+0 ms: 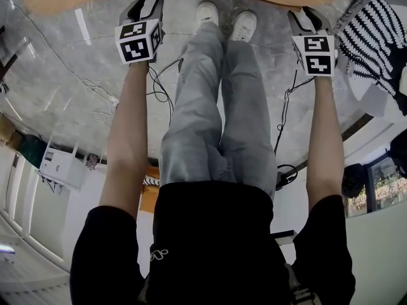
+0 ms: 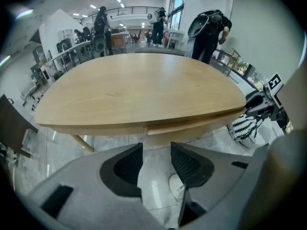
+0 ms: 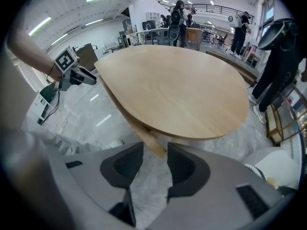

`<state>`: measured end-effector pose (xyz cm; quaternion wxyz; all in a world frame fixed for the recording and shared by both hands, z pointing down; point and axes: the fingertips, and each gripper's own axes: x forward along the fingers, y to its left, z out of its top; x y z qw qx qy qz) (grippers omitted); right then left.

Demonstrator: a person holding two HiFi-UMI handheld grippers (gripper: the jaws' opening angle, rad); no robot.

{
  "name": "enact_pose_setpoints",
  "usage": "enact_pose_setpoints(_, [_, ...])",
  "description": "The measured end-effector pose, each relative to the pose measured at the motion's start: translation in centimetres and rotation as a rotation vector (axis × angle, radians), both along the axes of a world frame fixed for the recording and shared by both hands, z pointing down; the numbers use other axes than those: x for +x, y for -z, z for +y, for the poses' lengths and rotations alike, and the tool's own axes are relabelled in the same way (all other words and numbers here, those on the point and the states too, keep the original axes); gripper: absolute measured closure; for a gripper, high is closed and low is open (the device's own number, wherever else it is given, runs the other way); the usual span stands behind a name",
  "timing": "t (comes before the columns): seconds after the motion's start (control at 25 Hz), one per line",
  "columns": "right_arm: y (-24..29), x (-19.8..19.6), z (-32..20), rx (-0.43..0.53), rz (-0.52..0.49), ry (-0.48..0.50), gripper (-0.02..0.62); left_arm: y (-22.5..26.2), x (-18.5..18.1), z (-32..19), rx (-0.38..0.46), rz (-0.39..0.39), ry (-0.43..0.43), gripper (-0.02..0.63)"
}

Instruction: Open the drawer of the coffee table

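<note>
Glossy grey marble-look floor [image 1: 63, 75] is spreading under everything and catching streaks of ceiling light. At the left, the left gripper [image 1: 145, 6] is pointing steeply down. Its two grey jaws are standing wide apart, with finely ribbed black pads [image 2: 127, 166] facing each other and only floor showing between them, so it is gripping nothing. Beyond it, the rounded pale-wood desk [image 2: 144, 85] is showing a smooth, faintly grained top. The drawer [image 2: 192, 126] is sitting as a thin flat strip tucked under the near rim, apparently pushed in. In the middle, the person's grey jeans [image 1: 210, 107] and white shoes [image 1: 245, 25] are standing at the desk's edge. At the right, the right gripper [image 1: 305, 14] is likewise gaping open and empty, with a slanted wooden leg [image 3: 148, 138] showing past its jaws. Farthest right, a black-and-white striped knit [image 1: 375, 33] is lying near the desk.
</note>
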<state>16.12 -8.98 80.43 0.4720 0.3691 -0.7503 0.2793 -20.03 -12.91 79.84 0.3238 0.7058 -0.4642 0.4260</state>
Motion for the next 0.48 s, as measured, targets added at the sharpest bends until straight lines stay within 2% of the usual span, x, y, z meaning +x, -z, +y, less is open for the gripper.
enact_pose_setpoints(0.16, [-0.4,-0.2,-0.2,-0.014,0.007,0.029,0.453,-0.3,-0.3,-1.3,0.005,0.008,-0.001,0.445])
enact_pose_setpoints(0.36, [-1.0,-0.5,-0.3,-0.035,0.013,0.051,0.448,-0.7,0.0,-1.7,-0.009,0.057,-0.024,0.443])
enact_pose_setpoints(0.48, [-1.8,-0.6,-0.3,-0.064,0.017,0.071,0.443,-0.9,0.4,-1.6,-0.025,0.056,-0.068,0.460])
